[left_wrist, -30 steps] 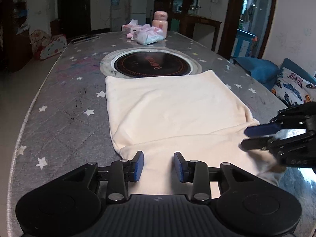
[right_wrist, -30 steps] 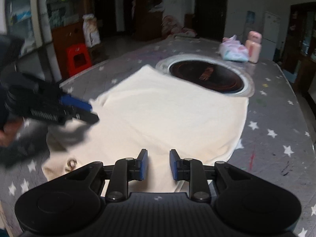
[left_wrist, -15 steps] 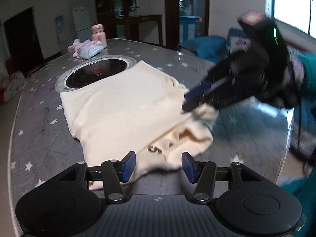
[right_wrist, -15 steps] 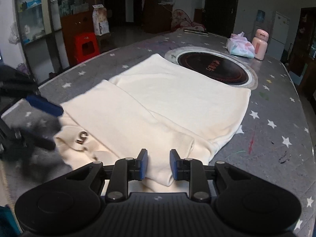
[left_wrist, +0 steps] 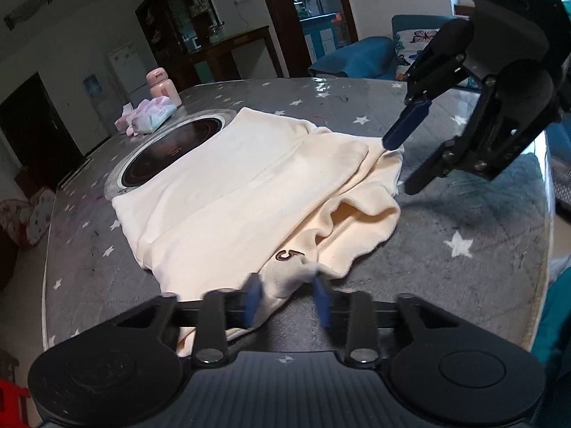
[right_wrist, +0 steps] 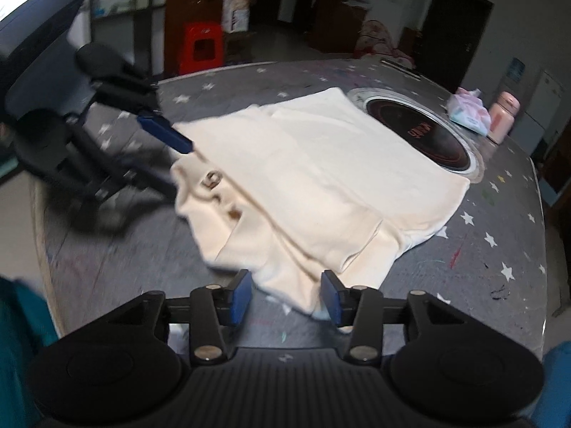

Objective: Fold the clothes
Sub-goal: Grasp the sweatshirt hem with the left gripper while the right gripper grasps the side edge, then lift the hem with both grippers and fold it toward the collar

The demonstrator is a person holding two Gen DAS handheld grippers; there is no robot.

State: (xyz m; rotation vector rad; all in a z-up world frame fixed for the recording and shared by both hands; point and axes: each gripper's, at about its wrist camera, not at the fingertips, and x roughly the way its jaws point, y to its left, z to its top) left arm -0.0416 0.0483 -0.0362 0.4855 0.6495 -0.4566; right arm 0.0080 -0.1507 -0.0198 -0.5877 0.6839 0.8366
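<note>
A cream garment (left_wrist: 249, 185) lies partly folded on the grey star-patterned table (left_wrist: 464, 235), also in the right wrist view (right_wrist: 321, 167). A brown "5" mark (left_wrist: 289, 255) shows near its bunched near end. My left gripper (left_wrist: 287, 299) is open, with a fold of the garment's near corner between its blue pads. My right gripper (right_wrist: 287, 296) is open, its pads on either side of the garment's opposite near corner. In the left wrist view, the right gripper (left_wrist: 399, 164) hovers open at the garment's right edge.
A round black cooktop (left_wrist: 171, 153) is set into the table beyond the garment. A wipes pack (left_wrist: 148, 121) and a pink bottle (left_wrist: 162, 85) stand behind it. The table edge (left_wrist: 542, 249) is close on the right. A red stool (right_wrist: 201, 46) stands on the floor.
Both grippers swung round to the garment's near end and opened wider. A folded layer now lies over the garment, and its near end is bunched.
</note>
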